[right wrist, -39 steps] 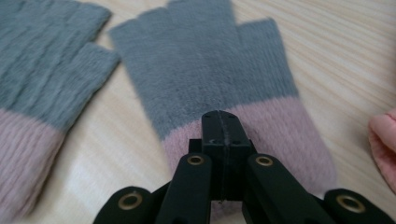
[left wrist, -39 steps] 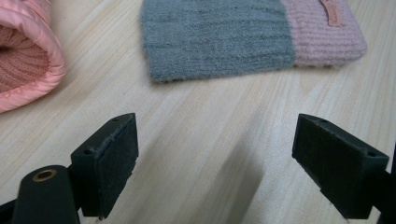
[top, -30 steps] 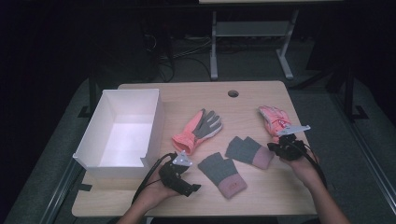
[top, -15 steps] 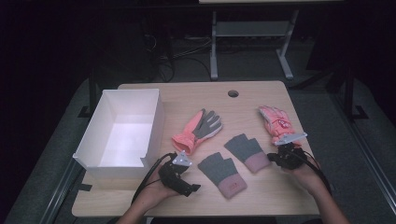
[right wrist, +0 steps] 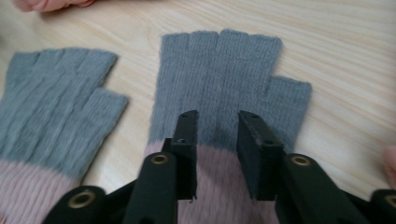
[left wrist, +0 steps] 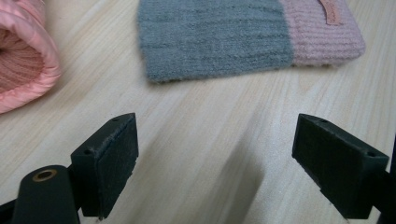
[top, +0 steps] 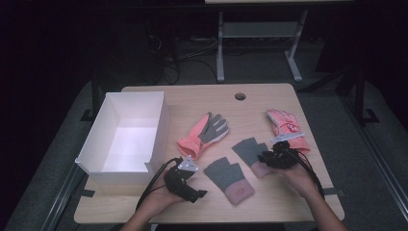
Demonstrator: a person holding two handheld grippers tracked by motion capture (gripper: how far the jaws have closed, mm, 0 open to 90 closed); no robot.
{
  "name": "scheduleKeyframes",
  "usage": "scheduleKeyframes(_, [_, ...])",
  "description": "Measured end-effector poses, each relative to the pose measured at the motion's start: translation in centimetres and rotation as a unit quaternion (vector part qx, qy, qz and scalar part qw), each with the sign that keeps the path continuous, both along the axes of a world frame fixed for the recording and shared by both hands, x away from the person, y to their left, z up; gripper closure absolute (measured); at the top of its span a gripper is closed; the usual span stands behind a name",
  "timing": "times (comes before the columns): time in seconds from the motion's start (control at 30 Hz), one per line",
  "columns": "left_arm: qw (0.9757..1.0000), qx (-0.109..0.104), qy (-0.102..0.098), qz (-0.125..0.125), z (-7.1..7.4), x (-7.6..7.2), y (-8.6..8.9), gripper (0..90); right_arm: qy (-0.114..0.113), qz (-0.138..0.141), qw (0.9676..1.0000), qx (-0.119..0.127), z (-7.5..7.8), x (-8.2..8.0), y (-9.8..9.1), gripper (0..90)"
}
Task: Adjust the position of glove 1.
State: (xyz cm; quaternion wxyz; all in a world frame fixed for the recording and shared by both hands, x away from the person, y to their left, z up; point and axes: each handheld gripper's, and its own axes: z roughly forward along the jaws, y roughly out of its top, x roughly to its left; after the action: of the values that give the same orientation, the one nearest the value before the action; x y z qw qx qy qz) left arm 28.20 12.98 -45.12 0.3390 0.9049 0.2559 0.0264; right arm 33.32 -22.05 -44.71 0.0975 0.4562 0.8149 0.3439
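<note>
left gripper (top: 202, 194): near front edge of tabletop, left of centre, lying level, jaws wide apart, nothing between | right gripper (top: 262, 158): right half of tabletop, tipped down, jaws just been opening, narrow gap | forearms enter from front edge

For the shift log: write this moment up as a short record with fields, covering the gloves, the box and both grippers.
surface: wooden table
box: white box, open top, at table's left
padded gloves: pink-and-grey glove at centre; pink glove at right
knit gloves: two grey fingerless, pink cuffs; near knit glove, right knit glove
left gripper: jaws wide open over bare table, short of near knit glove
right gripper: jaws just been opening, narrow gap, over right knit glove near its cuff; contact unclear
</note>
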Motion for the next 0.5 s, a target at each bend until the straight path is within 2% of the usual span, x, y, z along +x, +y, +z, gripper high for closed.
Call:
scheduleKeyframes(0.07, [1.0000,-0.003,0.000,0.002,0.0,0.0,0.0,14.0,0.006,-0.004,1.0000,0.006,-0.2,0.2,0.2,66.6])
scheduleKeyframes(0.1, [1.0000,-0.001,-0.001,0.000,0.0,0.0,0.0,14.0,0.012,-0.011,0.9999,0.001,-0.7,0.6,0.6,64.2])
scheduleKeyframes(0.2, [1.0000,0.000,-0.001,-0.001,0.0,0.1,0.0,14.0,0.016,-0.009,0.9998,-0.004,-1.1,0.8,0.9,66.0])
scheduleKeyframes(0.23, [1.0000,-0.001,0.000,-0.001,0.0,0.0,0.0,14.0,0.008,-0.007,0.9997,-0.021,-1.3,0.7,1.2,71.0])
scheduleKeyframes(0.27, [1.0000,0.004,-0.001,-0.005,0.1,0.1,0.0,14.0,0.008,-0.007,0.9997,-0.021,-1.3,0.7,1.2,71.0])
scheduleKeyframes(0.33, [1.0000,-0.001,0.001,0.001,0.0,0.0,0.0,14.0,-0.006,-0.004,0.9995,-0.032,-1.4,0.6,1.3,78.1])
scheduleKeyframes(0.4, [1.0000,0.001,0.001,0.003,0.0,0.0,0.0,14.0,-0.006,-0.004,0.9994,-0.034,-1.4,0.5,1.3,83.2])
scheduleKeyframes(0.5, [1.0000,0.001,0.001,0.004,0.0,0.1,0.1,14.0,-0.011,0.000,0.9993,-0.035,-1.4,0.5,1.3,86.4])
